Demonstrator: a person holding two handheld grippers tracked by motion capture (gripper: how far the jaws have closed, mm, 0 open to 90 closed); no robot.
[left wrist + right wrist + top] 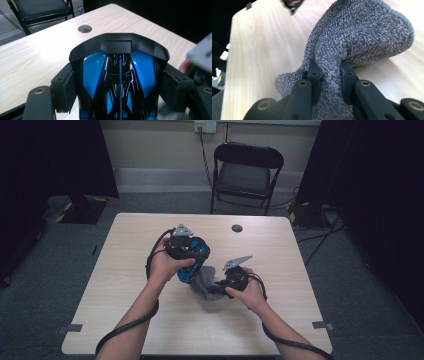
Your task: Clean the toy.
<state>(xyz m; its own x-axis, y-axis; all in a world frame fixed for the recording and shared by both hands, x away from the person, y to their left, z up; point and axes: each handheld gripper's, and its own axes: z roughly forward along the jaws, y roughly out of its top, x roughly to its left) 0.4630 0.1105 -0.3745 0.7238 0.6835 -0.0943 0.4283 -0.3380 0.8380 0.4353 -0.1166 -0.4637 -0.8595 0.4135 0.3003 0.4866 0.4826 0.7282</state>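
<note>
Near the middle of the pale wood-grain tabletop (150,320), the person's left gripper (186,270) holds a glossy blue and black moulded plastic object (192,265), something like a toy car body. In the left gripper view that shiny object (120,75) sits between the padded fingers (68,90), which stand wide and press its two sides. It is up off the tabletop, tipped downward in the hand.

Just at four o'clock of it, the right gripper (216,289) pinches a grey terry cloth (204,282). In the right gripper view the fingers (314,75) are drawn narrow, with a fold of the fuzzy cloth (362,32) squeezed between them; the rest billows up ahead and trails onto the wood. The cloth lies against the lower end of the blue object, though whether they truly touch I cannot tell.

Toward twelve o'clock, a small round hole (237,228) marks the tabletop, and beyond the far edge stands a black folding chair (247,170).
</note>
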